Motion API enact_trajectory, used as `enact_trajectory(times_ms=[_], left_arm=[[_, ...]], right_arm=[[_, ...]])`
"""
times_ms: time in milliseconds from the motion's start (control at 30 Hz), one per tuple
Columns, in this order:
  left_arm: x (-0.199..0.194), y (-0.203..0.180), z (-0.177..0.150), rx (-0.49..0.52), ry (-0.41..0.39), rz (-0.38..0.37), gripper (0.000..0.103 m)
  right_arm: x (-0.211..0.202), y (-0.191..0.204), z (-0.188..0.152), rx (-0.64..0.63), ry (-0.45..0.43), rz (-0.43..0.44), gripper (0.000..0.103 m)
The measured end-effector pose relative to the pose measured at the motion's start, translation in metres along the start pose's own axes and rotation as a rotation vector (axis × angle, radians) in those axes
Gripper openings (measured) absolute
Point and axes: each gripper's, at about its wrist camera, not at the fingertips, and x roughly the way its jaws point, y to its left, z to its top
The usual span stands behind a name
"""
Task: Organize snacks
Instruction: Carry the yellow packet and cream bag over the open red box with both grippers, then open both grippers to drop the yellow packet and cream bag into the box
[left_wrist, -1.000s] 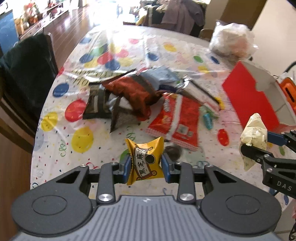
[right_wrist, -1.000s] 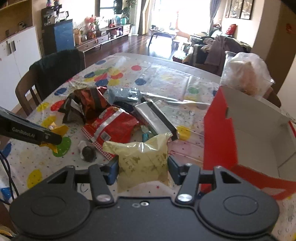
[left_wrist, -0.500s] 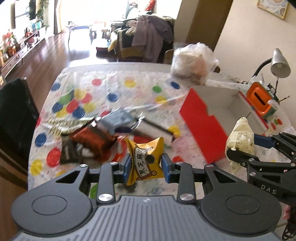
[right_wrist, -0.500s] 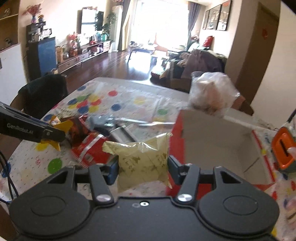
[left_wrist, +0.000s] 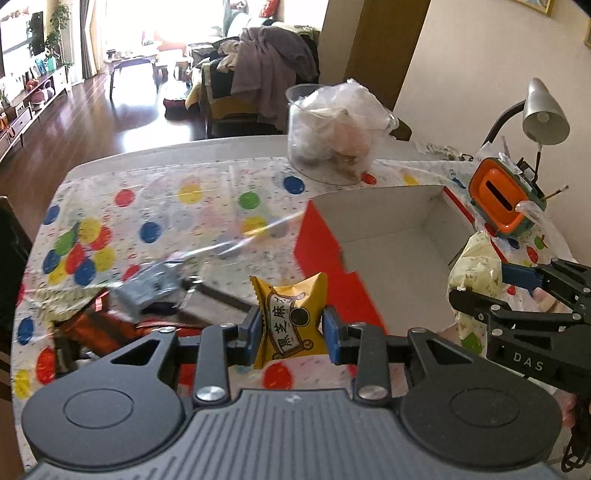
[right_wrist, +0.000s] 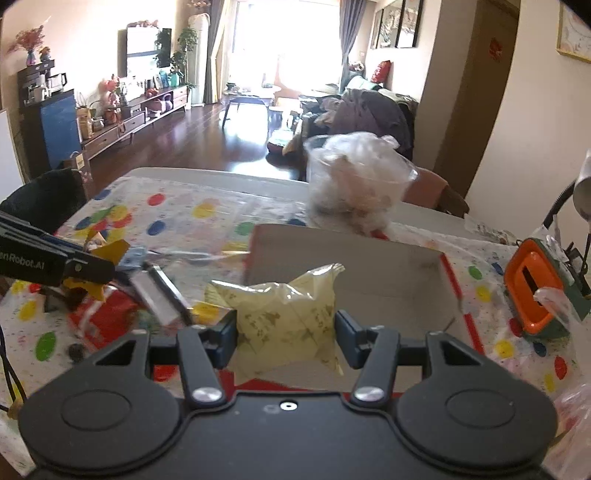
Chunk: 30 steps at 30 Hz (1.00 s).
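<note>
- Progress est.: early stage. Red box (left_wrist: 388, 236), white inside, shows no snacks in the part visible; nothing sorted yet as far as views show.
- Left claw (left_wrist: 291, 326): closed on yellow snack pack (left_wrist: 290, 317), black print on front, held above tabletop (left_wrist: 207, 184) just short of box's red side wall.
- Right claw (right_wrist: 286, 334): closed on pale green snack pack (right_wrist: 284, 314), held over box's near wall, box interior directly ahead.
- Both packs airborne, neither touching box floor. Judged next: release into box, right first, as it looks closer.
- Remaining: snack pile (left_wrist: 147, 295) on tabletop twd left edge, incl. grey pack, orange-brown pack, red pack (right_wrist: 101, 319). Several trips left.
- Non-task items: plastic tub w/ bag (left_wrist: 332, 136) at far edge; orange-green holder (left_wrist: 502, 206) and desk lamp (left_wrist: 543, 110) at right edge.
</note>
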Motion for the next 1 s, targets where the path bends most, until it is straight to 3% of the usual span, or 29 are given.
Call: enact_trajectory(times_ms=[433, 667, 1000], left_arm=[[0.081, -0.091, 0.040, 0.015, 0.094, 0.019, 0.033], [0.125, -0.125, 0.059, 0.022, 0.174, 0.033, 0.033], [0.185, -0.145, 0.075, 0.031, 0.307, 0.076, 0.033]], right_arm=[[0.059, -0.102, -0.004, 0.040, 0.115, 0.035, 0.054], [0.092, -0.128, -0.003, 0.003, 0.190, 0.062, 0.054], [0.134, -0.129, -0.005, -0.105, 0.322, 0.147, 0.053]])
